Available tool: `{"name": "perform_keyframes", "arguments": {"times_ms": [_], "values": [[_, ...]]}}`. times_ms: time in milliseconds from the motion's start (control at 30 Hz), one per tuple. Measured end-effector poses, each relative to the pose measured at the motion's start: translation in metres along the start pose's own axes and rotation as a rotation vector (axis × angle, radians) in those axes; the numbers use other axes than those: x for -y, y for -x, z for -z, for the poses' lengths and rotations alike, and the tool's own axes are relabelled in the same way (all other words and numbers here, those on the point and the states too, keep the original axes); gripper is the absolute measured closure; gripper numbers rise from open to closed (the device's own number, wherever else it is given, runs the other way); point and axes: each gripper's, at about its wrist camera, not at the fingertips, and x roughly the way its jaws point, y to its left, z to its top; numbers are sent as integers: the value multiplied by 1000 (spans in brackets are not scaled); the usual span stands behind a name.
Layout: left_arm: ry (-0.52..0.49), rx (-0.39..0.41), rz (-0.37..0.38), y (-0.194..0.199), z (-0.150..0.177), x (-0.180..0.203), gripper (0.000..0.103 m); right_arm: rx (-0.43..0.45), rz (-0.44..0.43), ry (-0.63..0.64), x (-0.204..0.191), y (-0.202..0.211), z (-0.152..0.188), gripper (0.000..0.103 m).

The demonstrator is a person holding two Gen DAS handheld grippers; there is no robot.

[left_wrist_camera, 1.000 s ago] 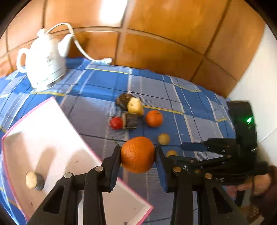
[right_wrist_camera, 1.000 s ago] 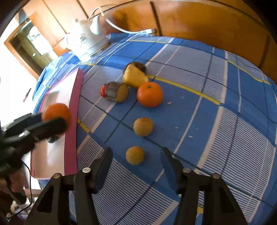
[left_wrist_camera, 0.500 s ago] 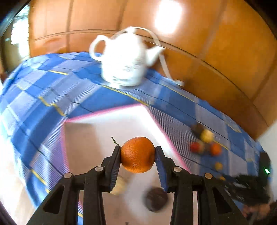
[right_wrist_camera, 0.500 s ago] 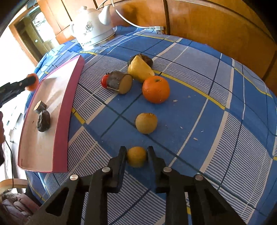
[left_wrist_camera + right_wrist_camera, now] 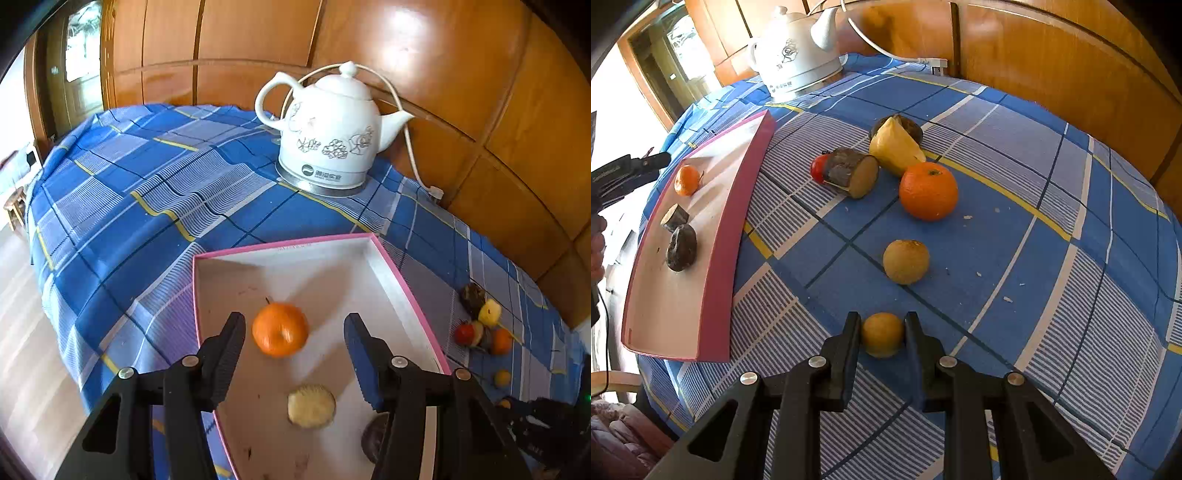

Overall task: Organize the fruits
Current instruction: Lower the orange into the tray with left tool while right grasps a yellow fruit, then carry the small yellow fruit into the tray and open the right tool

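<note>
Over the pink-rimmed white tray [image 5: 395, 275] my left gripper [image 5: 294, 345] has its jaws opening, and the small stemmed orange [image 5: 280, 329] sits loose between them, touched by neither pad. A pale cut piece [image 5: 311, 406] and a dark fruit [image 5: 373, 437] lie nearer in the tray. In the right wrist view my right gripper [image 5: 882, 334] is shut on a small yellow fruit [image 5: 882, 334] that rests on the blue checked cloth. The tray [image 5: 716, 258] with the small orange [image 5: 686, 180] is at the left there.
A big orange [image 5: 928, 191], a brownish round fruit [image 5: 906, 261], a yellow wedge [image 5: 894, 149], a cut dark log piece [image 5: 849, 171] and a red fruit [image 5: 819, 168] lie on the cloth. A white kettle [image 5: 328, 142] with its cord stands by the wooden wall.
The left gripper carried the orange from over the cloth to over the tray, then opened and let it go. The right gripper shut on the small yellow fruit.
</note>
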Motion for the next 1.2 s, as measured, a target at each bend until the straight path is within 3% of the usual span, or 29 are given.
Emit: {"name": "perform_keyframes", "arguments": {"times_ms": [200, 433, 833, 1200], "values": [[-68, 67, -49, 30, 22, 19, 35, 0, 2, 4, -1, 1, 0, 79], [-145, 140, -56, 58, 45, 36, 22, -3, -6, 23, -6, 2, 2, 79], [-198, 143, -58, 70, 68, 41, 20, 31, -61, 51, -14, 15, 4, 79], [-136, 109, -55, 63, 74, 16, 18, 48, -114, 56, -27, 28, -3, 79]]}}
